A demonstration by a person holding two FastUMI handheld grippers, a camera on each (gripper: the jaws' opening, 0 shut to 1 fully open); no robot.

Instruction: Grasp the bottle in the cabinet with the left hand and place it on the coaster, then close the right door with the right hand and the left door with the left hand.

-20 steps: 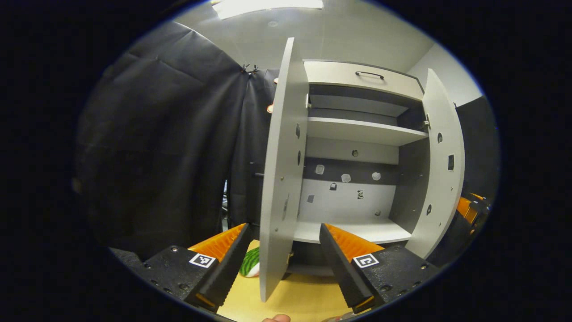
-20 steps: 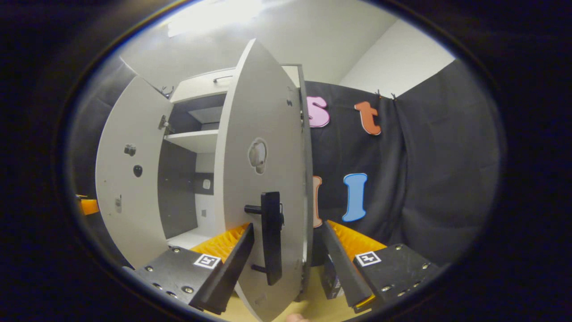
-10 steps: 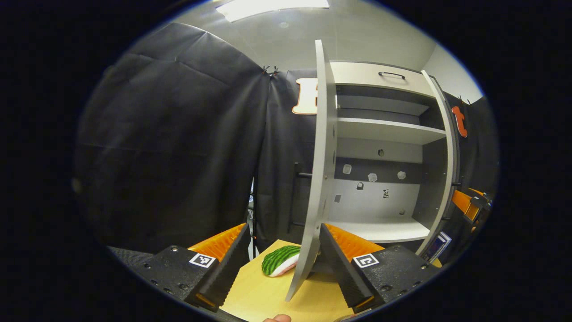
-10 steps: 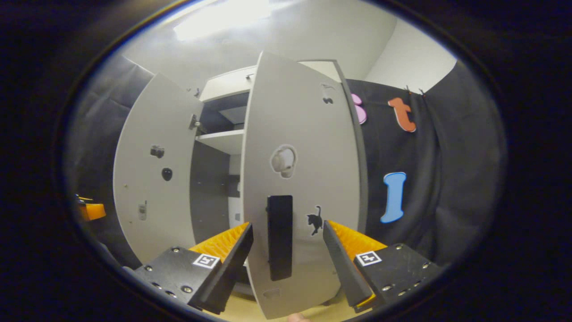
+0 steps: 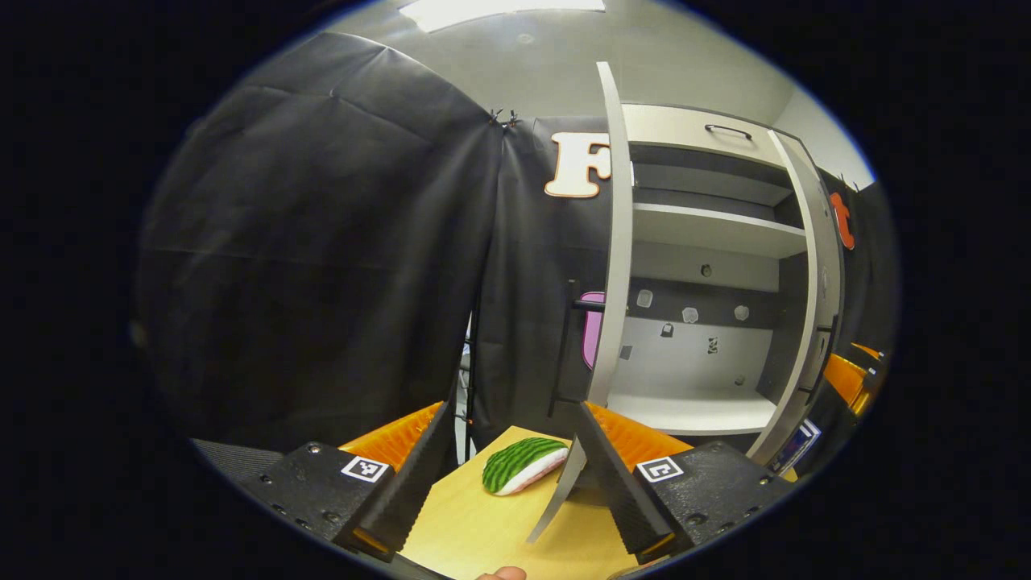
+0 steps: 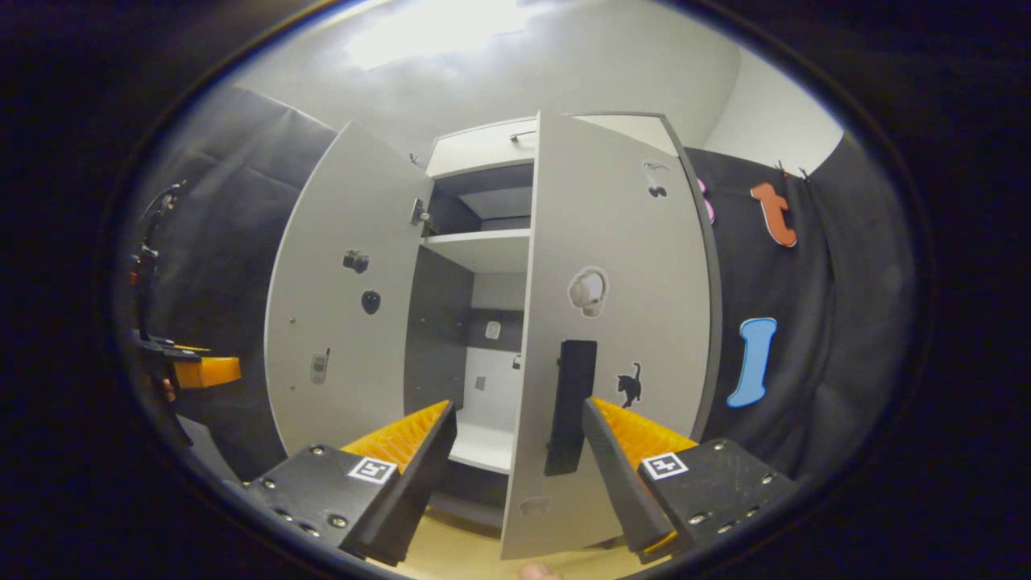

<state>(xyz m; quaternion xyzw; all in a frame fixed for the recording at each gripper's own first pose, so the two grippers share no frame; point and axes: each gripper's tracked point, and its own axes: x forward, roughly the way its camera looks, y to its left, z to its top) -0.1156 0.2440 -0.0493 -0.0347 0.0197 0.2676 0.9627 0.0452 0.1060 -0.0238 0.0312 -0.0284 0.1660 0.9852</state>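
Note:
The grey cabinet (image 5: 701, 234) stands with both doors ajar and bare shelves. Its left door (image 5: 616, 242) appears edge-on in the left gripper view, with its black handle (image 5: 573, 354) on the outer side. My left gripper (image 5: 512, 408) is open, and the door's lower edge passes between its fingers, close to the right finger (image 5: 612, 475). The right door (image 6: 620, 306) is swung partway in. My right gripper (image 6: 519, 403) is open in front of it, with the door's black handle (image 6: 569, 407) just beside the right finger (image 6: 620, 467). The left door (image 6: 338, 306) stands wide.
A watermelon-patterned pad (image 5: 519, 465) lies on the yellow table (image 5: 491, 532) left of the left door. The right gripper (image 5: 850, 379) shows past the right door (image 5: 805, 306). The left gripper (image 6: 193, 370) shows at the far left. Black cloth walls surround the cabinet.
The right door has swung further toward shut with my right gripper following it. My left gripper has shifted left, so the left door now appears edge-on and its outer handle shows.

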